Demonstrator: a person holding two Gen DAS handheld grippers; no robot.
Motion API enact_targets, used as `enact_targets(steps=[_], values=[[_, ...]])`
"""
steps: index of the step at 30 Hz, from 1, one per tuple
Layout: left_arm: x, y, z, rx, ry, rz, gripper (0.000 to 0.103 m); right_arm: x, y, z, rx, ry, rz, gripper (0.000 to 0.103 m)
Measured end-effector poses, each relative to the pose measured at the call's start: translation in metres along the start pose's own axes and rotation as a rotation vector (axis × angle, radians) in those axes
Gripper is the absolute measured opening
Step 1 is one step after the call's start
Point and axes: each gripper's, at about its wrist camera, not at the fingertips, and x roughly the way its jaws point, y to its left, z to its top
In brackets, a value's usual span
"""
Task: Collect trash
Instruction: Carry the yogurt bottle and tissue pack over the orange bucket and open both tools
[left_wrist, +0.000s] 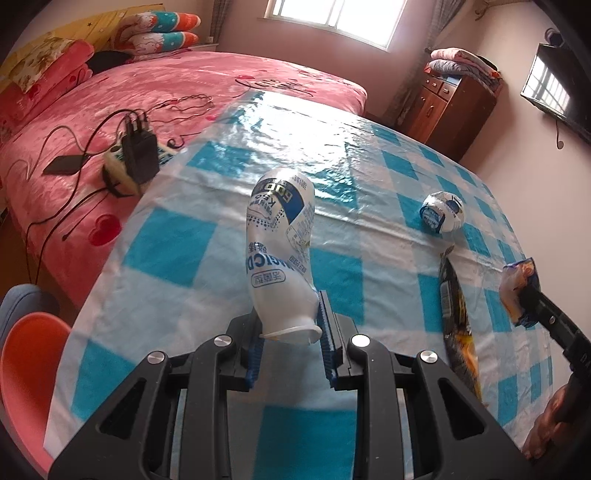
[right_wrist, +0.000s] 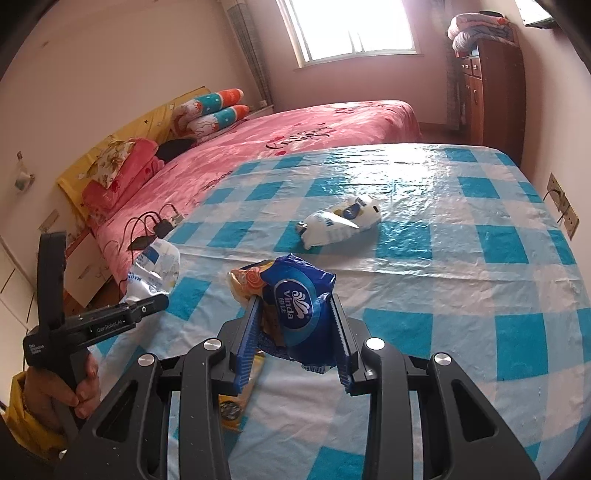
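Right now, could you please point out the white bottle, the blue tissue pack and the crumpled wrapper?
white bottle (left_wrist: 279, 254), left wrist view, label.
blue tissue pack (right_wrist: 299, 306), right wrist view, logo face.
crumpled wrapper (right_wrist: 338, 221), right wrist view, middle.

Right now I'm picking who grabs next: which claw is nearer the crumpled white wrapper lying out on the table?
Right. The right claw, shut on a blue tissue pack, points toward the white wrapper; the left claw, holding a white bottle, sits farther to its side.

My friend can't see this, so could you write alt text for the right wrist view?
Right tongs grip a blue tissue packet above a blue-checked table. A crumpled white wrapper lies farther back; the left tongs hold a white bottle.
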Motion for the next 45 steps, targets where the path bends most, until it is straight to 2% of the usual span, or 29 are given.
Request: enact_targets(steps=[13, 25, 36, 45], values=[[-0.027, 0.032, -0.022, -0.048, -0.018, -0.026, 0.028, -0.005, 0.041, -0.008, -0.032, 0.035, 0.043, 0.038], [-0.071, 0.084, -0.042, -0.113, -0.064, -0.032, 0.028, 0.014, 0.120, -0.020, -0.145, 0.117, 0.148, 0.038], [-0.100, 0.146, -0.077, -0.200, -0.067, 0.029, 0.028, 0.041, 0.203, -0.037, -0.289, 0.199, 0.258, 0.038], [-0.097, 0.201, -0.111, -0.309, -0.011, 0.093, 0.028, 0.068, 0.273, -0.057, -0.418, 0.277, 0.350, 0.038]])
